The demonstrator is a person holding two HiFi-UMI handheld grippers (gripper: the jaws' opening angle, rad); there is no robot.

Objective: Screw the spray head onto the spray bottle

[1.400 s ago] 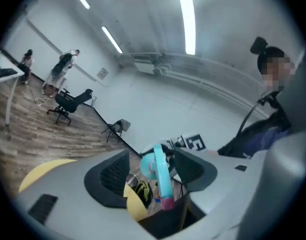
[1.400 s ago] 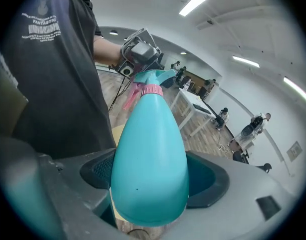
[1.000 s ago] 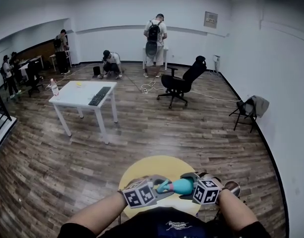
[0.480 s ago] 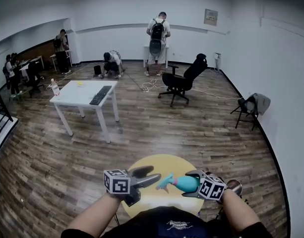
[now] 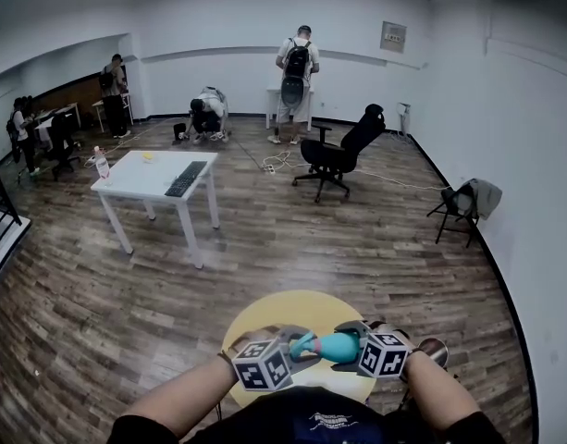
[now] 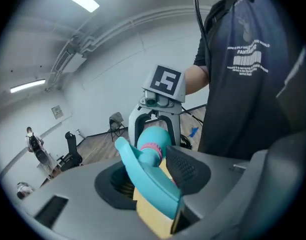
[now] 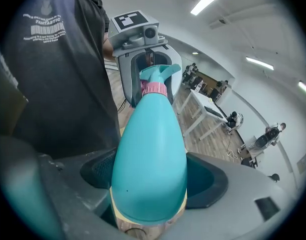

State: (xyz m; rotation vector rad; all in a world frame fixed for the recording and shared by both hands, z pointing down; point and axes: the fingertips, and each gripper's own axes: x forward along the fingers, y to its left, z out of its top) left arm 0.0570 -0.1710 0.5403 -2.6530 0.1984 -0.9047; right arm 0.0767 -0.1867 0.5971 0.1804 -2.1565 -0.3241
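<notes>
Head view shows both grippers held close together over the near edge of the round yellow table (image 5: 265, 314), in front of the person's body. Between them is the turquoise spray bottle (image 5: 342, 346). It lies almost level, with its neck toward the person's left.

The right gripper (image 7: 152, 184) has the wide lower part of the bottle between its fingers (image 7: 208, 182). These fingers stand far apart, and the bottle body fills the space between the two dark pads, which press on it from both sides. From there the bottle becomes narrow toward a pink collar (image 7: 153, 88).

The spray head (image 6: 149, 183) sits on the neck of the bottle, just at the pink collar, and it is the same turquoise colour. It lies between the fingers (image 6: 188, 168) of the left gripper (image 5: 298, 344), with its long trigger part pointing toward the camera of that gripper. The left fingers have just been closing and now stand about half open, with the pads against the sides of the spray head. The right-hand pad clearly touches it. The other pad is partly covered by the head.

I cannot tell how far the head is screwed down on the neck.
</notes>
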